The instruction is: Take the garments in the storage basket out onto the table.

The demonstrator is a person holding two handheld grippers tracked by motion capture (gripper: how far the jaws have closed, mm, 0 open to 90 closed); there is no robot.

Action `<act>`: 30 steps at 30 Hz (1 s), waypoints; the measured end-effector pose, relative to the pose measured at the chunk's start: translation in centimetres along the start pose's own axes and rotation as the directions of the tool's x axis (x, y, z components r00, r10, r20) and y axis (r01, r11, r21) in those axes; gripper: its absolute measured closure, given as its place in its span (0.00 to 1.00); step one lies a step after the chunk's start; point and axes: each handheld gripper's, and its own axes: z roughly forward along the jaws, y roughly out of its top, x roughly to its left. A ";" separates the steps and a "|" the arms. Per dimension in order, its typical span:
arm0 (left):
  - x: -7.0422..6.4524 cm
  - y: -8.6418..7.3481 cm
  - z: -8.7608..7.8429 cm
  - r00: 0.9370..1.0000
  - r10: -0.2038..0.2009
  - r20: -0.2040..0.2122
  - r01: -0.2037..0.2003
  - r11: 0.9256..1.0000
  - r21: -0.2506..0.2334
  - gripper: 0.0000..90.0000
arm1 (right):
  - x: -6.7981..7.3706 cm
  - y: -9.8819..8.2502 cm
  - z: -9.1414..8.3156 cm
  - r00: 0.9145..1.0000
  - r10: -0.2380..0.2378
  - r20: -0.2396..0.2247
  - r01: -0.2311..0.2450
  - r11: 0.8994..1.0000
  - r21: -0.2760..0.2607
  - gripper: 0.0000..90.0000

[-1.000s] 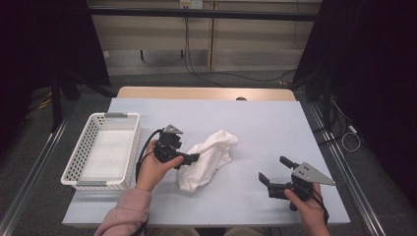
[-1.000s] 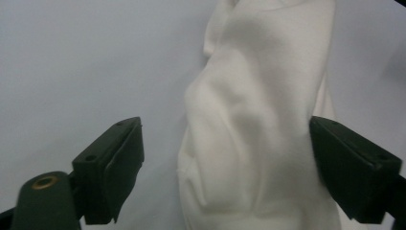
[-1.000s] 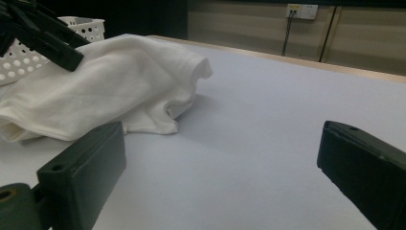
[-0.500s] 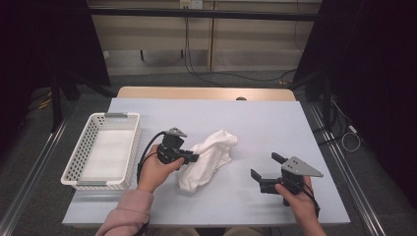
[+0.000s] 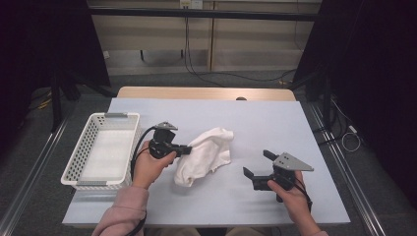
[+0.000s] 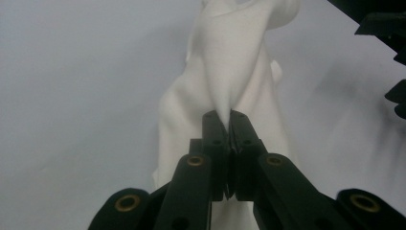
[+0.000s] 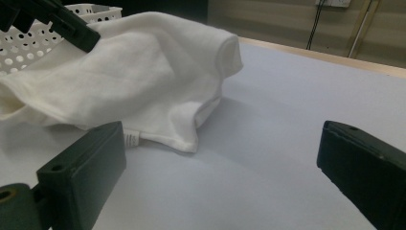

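White cloth [image 5: 206, 153] mid-surface [image 5: 275, 128], pinched by left hand-held gripper [image 5: 187, 149]. Right hand-held gripper [image 5: 255, 166] spread wide, nearby. Small hem tag [image 7: 130, 139], print unreadable. Basket [image 5: 78, 157] left.

Left gripper [image 5: 186, 149] pointing right with jaws pinched tight on white cloth [image 5: 206, 153], right gripper [image 5: 255, 166] pointing left, jaws spread wide

Bare table [image 5: 275, 123] lies open between the right gripper [image 5: 254, 164] and the crumpled white cloth [image 5: 206, 152], while the white basket [image 5: 101, 150] blocks the table's left edge.
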 end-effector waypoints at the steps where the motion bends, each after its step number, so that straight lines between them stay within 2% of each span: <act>1: 0.2 -0.1 -0.1 1.000 -0.010 -0.004 0.010 1.000 -0.013 0.97 | 0.0 0.0 0.0 1.000 -0.001 -0.003 0.001 1.000 0.000 0.03; 2: 0.5 -0.1 -0.3 1.000 -0.009 -0.004 0.009 1.000 -0.003 0.97 | 0.0 0.0 0.0 1.000 -0.003 -0.004 0.003 1.000 0.001 0.03; 9: 1.9 -0.6 -1.1 0.998 -0.048 -0.036 0.047 0.998 -0.032 0.97 | -0.2 0.2 0.1 1.000 0.000 -0.010 0.000 1.000 -0.007 0.03; 11: 2.2 -0.8 -1.1 0.997 -0.065 -0.052 0.062 0.997 -0.053 0.97 | -0.2 0.2 0.2 1.000 0.002 -0.014 -0.002 1.000 -0.007 0.03; 14: 2.8 -0.9 -1.1 0.995 -0.075 -0.069 0.072 0.996 -0.051 0.97 | -0.2 0.3 0.2 1.000 -0.008 -0.019 0.008 1.000 -0.012 0.03; 16: 3.0 -1.0 -1.0 0.994 -0.087 -0.066 0.083 0.994 -0.067 0.97 | -0.2 0.3 0.2 1.000 -0.003 -0.021 0.002 1.000 -0.013 0.03; 18: 3.1 -1.0 -0.8 0.993 -0.100 -0.069 0.095 0.993 -0.068 0.97 | -0.1 0.4 0.2 1.000 -0.003 -0.017 0.003 1.000 -0.010 0.03; 20: 3.1 -1.0 -0.5 0.993 -0.098 -0.072 0.092 0.993 -0.075 0.97 | -0.1 0.4 0.2 1.000 -0.004 -0.019 0.004 1.000 -0.010 0.03; 21: 3.2 -0.9 -0.5 0.993 -0.088 -0.078 0.083 0.995 -0.059 0.97 | 0.0 0.4 0.2 1.000 -0.003 -0.020 0.003 1.000 -0.008 0.03; 22: 3.1 -0.9 -0.2 0.993 -0.092 -0.078 0.086 0.993 -0.077 0.96 | 0.0 0.4 0.2 1.000 -0.002 -0.024 0.002 1.000 -0.009 0.03; 23: 3.1 -0.9 -0.1 0.993 -0.098 -0.069 0.093 0.993 -0.073 0.96 | 0.0 0.5 0.2 1.000 -0.005 -0.016 0.005 1.000 -0.006 0.03; 24: 3.1 -0.9 -0.1 0.993 -0.088 -0.075 0.082 0.994 -0.074 0.96 | 0.1 0.5 0.3 1.000 -0.009 -0.018 0.009 1.000 -0.005 0.03; 25: 3.0 -0.9 0.1 0.993 -0.094 -0.074 0.088 0.993 -0.081 0.96 | 0.2 0.4 0.3 1.000 -0.008 -0.025 0.008 1.000 -0.003 0.03; 27: 3.0 -0.9 0.2 0.994 -0.089 -0.068 0.084 0.994 -0.068 0.96 | 0.3 0.5 0.5 0.999 -0.016 -0.035 0.016 1.000 0.006 0.03; 28: 2.8 -0.9 0.3 0.993 -0.088 -0.075 0.082 0.993 -0.081 0.96 | 0.4 0.4 0.6 0.999 -0.019 -0.038 0.019 1.000 0.012 0.03; 29: 2.9 -0.9 0.4 0.995 -0.076 -0.070 0.071 0.995 -0.067 0.96 | 0.5 0.4 0.6 0.999 -0.020 -0.037 0.021 1.000 0.014 0.03; 30: 2.6 -0.9 0.6 0.992 -0.110 -0.062 0.105 0.992 -0.072 0.95 | 0.5 0.4 0.7 0.999 -0.021 -0.044 0.021 1.000 0.015 0.03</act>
